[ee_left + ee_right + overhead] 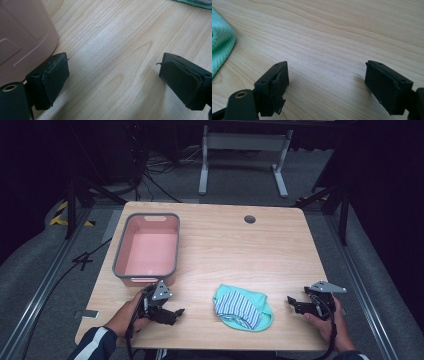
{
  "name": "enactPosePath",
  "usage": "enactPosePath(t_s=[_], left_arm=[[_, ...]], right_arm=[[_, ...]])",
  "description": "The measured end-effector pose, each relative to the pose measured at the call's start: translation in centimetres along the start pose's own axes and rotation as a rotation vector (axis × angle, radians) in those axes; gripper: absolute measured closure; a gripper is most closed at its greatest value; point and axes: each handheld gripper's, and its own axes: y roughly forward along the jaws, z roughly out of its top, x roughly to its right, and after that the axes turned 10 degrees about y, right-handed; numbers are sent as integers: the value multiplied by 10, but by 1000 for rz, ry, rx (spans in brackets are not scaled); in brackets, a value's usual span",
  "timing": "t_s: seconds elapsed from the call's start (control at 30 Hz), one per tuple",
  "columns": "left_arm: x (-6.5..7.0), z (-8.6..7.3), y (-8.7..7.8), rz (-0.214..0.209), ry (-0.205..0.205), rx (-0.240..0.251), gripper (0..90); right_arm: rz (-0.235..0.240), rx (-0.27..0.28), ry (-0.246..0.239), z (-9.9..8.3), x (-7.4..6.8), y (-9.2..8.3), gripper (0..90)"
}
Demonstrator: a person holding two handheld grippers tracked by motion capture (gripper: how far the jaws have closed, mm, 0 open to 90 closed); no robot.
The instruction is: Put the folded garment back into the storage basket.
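Both grippers rest low at the near edge of the bench [280, 245]. Left gripper [172, 314] and right gripper [295, 304] each stand with jaws spread, nothing between them. The green striped garment [242, 307] lies crumpled between them, apparently staged for pickup. Farther back left, the pink bin [147, 247] sits empty, likely its destination.

light wood table [280, 255] w/ pink bin [148, 248] far left, green striped cloth [243, 307] near front edge.
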Motion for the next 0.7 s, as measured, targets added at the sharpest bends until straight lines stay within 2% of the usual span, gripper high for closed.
enactPosePath(t_s=[0.33,0.4,0.5,0.63,0.7], left_arm=[[1,0,1,-1,-14,1,83],[-1,0,1,-13,-9,1,81],[0,1,1,1,-8,-4,74],[-1,0,1,-4,-2,-4,69],[-1,1,2,-10,6,-1,67]], right_arm=[[-14,3,10,-1,-2,-1,208],[-13,2,12,-1,-2,-1,208],[-13,2,12,-1,-2,-1,208],[-9,-1,5,-1,-1,-2,208],[-24,-16,-6,-1,-2,-4,230]])
